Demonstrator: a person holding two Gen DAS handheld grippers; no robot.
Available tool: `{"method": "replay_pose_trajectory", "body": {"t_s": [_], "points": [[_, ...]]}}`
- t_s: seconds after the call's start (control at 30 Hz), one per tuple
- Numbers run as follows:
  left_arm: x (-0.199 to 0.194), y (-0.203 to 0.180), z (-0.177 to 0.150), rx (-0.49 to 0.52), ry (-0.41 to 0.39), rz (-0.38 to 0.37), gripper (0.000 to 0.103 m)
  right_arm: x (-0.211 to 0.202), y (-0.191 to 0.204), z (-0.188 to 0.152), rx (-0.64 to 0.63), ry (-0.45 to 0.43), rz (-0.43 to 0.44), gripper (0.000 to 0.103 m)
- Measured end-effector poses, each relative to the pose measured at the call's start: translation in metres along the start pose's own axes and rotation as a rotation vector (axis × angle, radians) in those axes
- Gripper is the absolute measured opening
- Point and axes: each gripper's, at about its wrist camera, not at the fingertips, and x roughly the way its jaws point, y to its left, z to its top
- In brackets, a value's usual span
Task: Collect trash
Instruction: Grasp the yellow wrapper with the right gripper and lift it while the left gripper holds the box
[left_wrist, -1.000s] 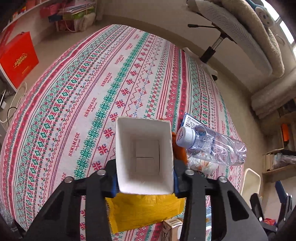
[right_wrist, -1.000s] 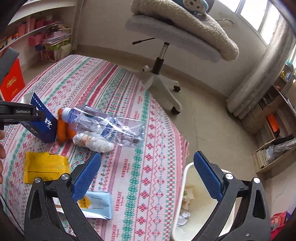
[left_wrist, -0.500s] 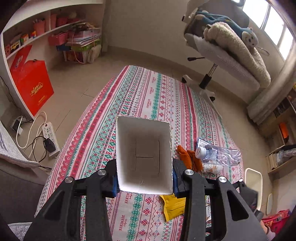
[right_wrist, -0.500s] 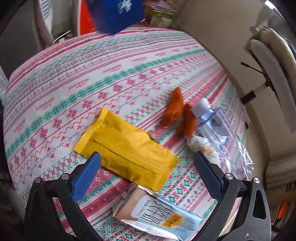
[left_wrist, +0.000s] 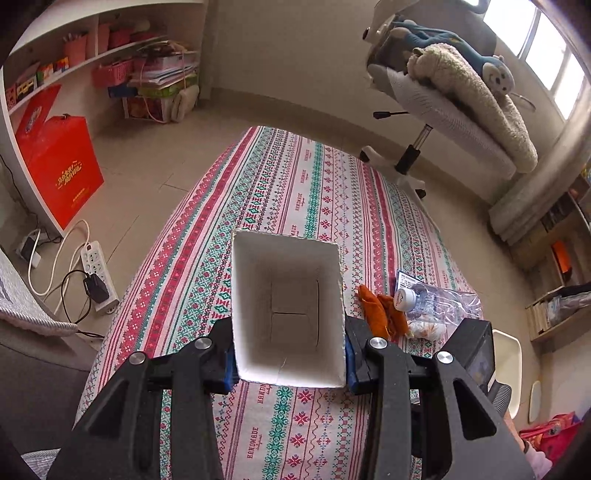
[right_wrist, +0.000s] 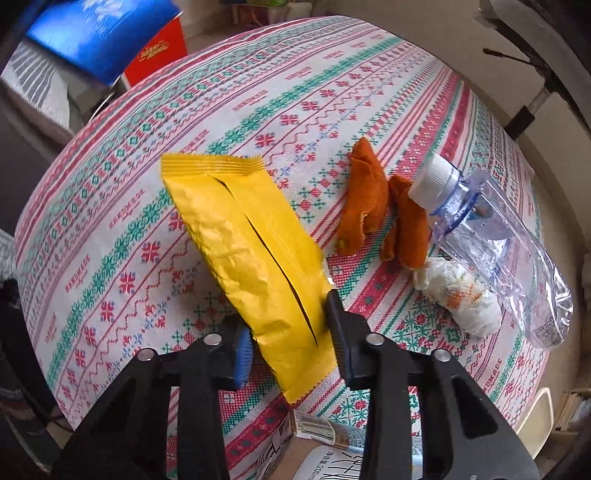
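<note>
The yellow wrapper (right_wrist: 251, 251) lies on the worktop (right_wrist: 122, 206), and its near end sits right between my right fingers (right_wrist: 242, 354). These fingers have just been closing, and now they pinch the bag from both sides. The right gripper (right_wrist: 288, 350) has it by the lower part, just above the crimped end.

I think this bag is very light and thin. It looks crinkly and a bit shiny, so it may slip. It is soft, so the far end will likely flop down when I lift. Holding it near the sealed end seems good to me, because the seam there is a bit stiffer. There is a long flap down the middle of it, and that could catch on things.

Just past my right fingertips, off to the right, lie two orange peels (right_wrist: 380, 210). Next to them is a crushed clear bottle (right_wrist: 495, 236) with a white cap, and a white wad of tissue (right_wrist: 458, 299) touches it. Below my fingers, close to me, a small drink carton (right_wrist: 325, 450) peeks out.

My left gripper (left_wrist: 288, 343) is clamped on a white box (left_wrist: 288, 314), open at the top. The box looks empty inside. It is cardboard, light and fairly stiff, but I could dent it if I squeezed hard. The left fingers (left_wrist: 227, 363) press on its two side walls. Far to the right of them I see a white bin (left_wrist: 508, 365) on the floor.
</note>
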Motion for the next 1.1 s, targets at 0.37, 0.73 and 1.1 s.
{"method": "replay_pose_trajectory", "body": {"t_s": [0.37, 0.73, 1.1], "points": [[0.001, -0.017, -0.007, 0.059, -0.030, 0.029, 0.041, -0.042, -0.017, -0.004, 0.145, -0.156, 0.041, 0.003], [-0.001, -0.036, -0.012, 0.094, -0.070, 0.017, 0.041, -0.080, -0.050, -0.004, 0.241, -0.296, 0.019, 0.003], [-0.003, -0.070, -0.017, 0.138, -0.110, -0.033, 0.041, -0.106, -0.082, -0.027, 0.327, -0.349, -0.017, 0.003]]}}
